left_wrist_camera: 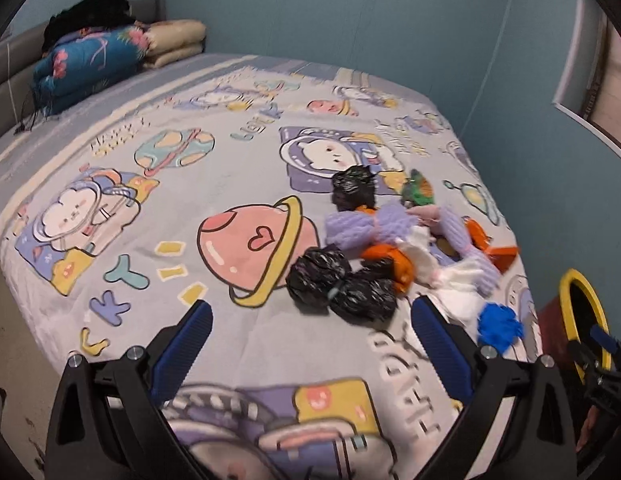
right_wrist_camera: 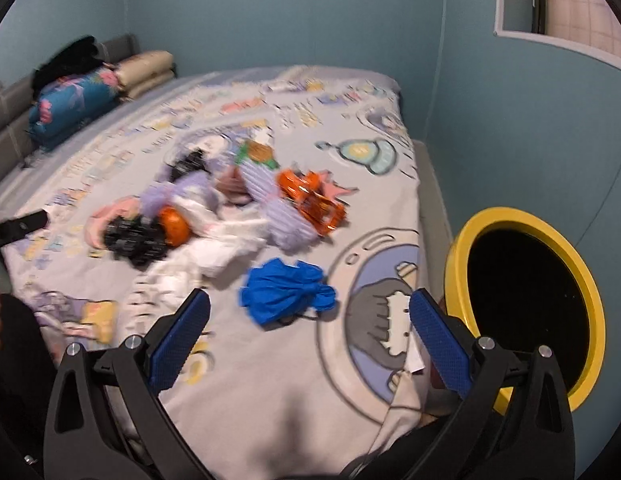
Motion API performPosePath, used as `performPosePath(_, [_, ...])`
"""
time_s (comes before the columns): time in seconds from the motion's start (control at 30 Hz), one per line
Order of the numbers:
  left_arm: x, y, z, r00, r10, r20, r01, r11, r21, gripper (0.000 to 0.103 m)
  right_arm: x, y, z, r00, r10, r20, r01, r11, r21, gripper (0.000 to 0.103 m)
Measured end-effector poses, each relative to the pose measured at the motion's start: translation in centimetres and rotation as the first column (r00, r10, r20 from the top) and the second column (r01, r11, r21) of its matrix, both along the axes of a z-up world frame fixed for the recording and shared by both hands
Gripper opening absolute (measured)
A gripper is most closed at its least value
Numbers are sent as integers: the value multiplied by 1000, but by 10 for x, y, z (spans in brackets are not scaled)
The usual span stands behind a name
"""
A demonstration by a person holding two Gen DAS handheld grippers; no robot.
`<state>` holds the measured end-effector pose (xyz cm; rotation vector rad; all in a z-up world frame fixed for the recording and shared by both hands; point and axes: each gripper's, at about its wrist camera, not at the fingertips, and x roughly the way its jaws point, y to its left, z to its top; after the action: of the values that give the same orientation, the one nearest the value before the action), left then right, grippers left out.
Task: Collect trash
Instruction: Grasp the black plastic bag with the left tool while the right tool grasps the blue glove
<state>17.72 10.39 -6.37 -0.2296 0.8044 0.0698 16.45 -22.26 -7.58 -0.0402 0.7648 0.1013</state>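
Note:
A heap of trash lies on the bed near its right edge: black crumpled bags point(left_wrist_camera: 342, 286) point(right_wrist_camera: 136, 240), purple foam nets point(left_wrist_camera: 370, 226) point(right_wrist_camera: 286, 224), white tissue point(left_wrist_camera: 458, 280) point(right_wrist_camera: 214, 244), orange wrappers point(left_wrist_camera: 394, 260) point(right_wrist_camera: 318, 200), a green wrapper point(left_wrist_camera: 418, 192) and a blue crumpled piece point(left_wrist_camera: 500, 328) point(right_wrist_camera: 288, 294). A yellow-rimmed bin point(right_wrist_camera: 526, 304) point(left_wrist_camera: 578, 312) stands beside the bed. My left gripper point(left_wrist_camera: 310, 336) is open and empty just short of the black bags. My right gripper point(right_wrist_camera: 310, 332) is open and empty just short of the blue piece.
The cartoon-print bedsheet point(left_wrist_camera: 190, 200) covers the bed. Folded quilts and dark clothes point(left_wrist_camera: 94, 56) are stacked at the headboard. Blue walls point(right_wrist_camera: 510, 120) close in behind and to the right, with a window point(right_wrist_camera: 570, 0) at top right.

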Motion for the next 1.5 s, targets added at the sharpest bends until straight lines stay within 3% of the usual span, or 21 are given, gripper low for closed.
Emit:
performPosePath(0.33, [59,-20,-37,998,-4,-57,7,999,53,96,46,33,-35,996,56,-71,-65,989,-135,96])
performPosePath(0.53, [82,-16,-68,993,0,-121,3,1000,20,96,60,36,-49,993,40,-110,-55,988,-141,96])
performPosePath(0.77, [98,-22,-81,992,-28,-122,28,1000,-3,96,68,38,-56,993,26,-111,-41,991,-128,96])
performPosePath(0.97, [107,-29,-88,990,-54,-129,53,998,-15,83,72,38,-62,993,27,-115,-44,988,-149,94])
performPosePath(1.03, [110,-31,-91,989,-54,-135,53,999,-12,78,74,37,-63,992,22,-121,-40,988,-152,80])
performPosePath(1.1, [112,-31,-94,987,-58,-149,56,998,-15,66,76,37,-66,991,24,-135,-45,987,-155,78])
performPosePath(1.5, [107,-31,-96,988,-48,-146,50,999,13,48,78,35,-76,976,53,-209,-75,992,-99,38])
